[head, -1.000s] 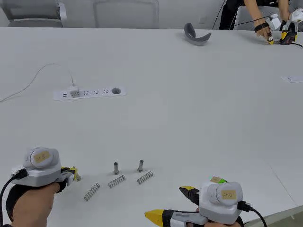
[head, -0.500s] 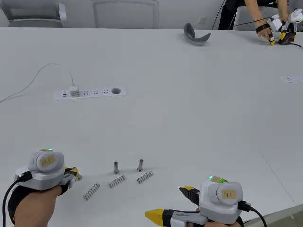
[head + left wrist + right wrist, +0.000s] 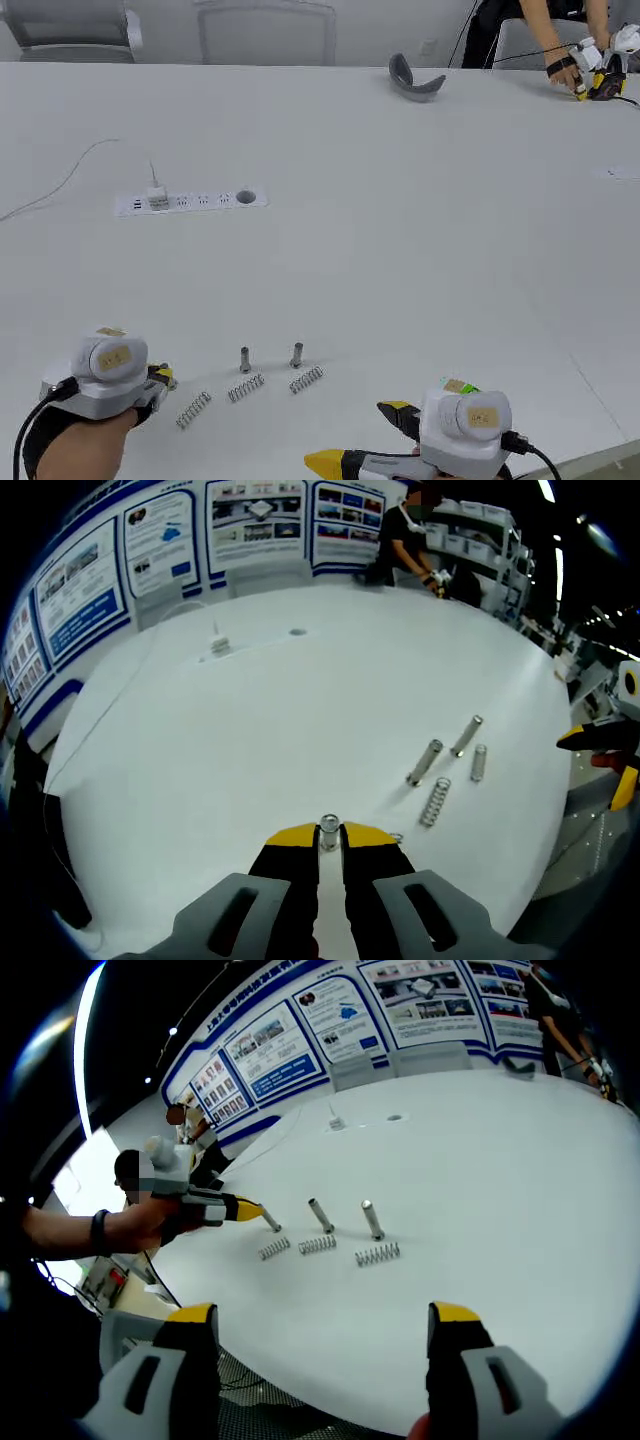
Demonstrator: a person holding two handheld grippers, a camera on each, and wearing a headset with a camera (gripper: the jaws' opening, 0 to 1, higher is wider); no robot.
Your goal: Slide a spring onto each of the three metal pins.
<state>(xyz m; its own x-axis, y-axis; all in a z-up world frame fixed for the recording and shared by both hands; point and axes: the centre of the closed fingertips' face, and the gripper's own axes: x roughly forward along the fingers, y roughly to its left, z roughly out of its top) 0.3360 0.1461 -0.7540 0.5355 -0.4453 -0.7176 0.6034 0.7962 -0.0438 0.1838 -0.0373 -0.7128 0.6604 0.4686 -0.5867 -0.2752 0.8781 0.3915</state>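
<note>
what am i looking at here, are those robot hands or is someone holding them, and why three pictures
No robot: a person holds a tool in each hand. The wide picture comes from a headset camera looking down at a white table. The two round pictures come from cameras riding on the tools. The left hand-held gripper is shut on a metal pin. The right hand-held gripper is open and empty. On the table stand two more pins, with three springs lying near them. A power strip lies farther off.

Our white surface (image 3: pixel 400 250)
We see three springs (image 3: pixel 246 387) and two upright pins (image 3: pixel 245 359) at seven o'clock, a power strip (image 3: pixel 190 199) at ten, a grey band (image 3: pixel 415 77) at one.
</note>
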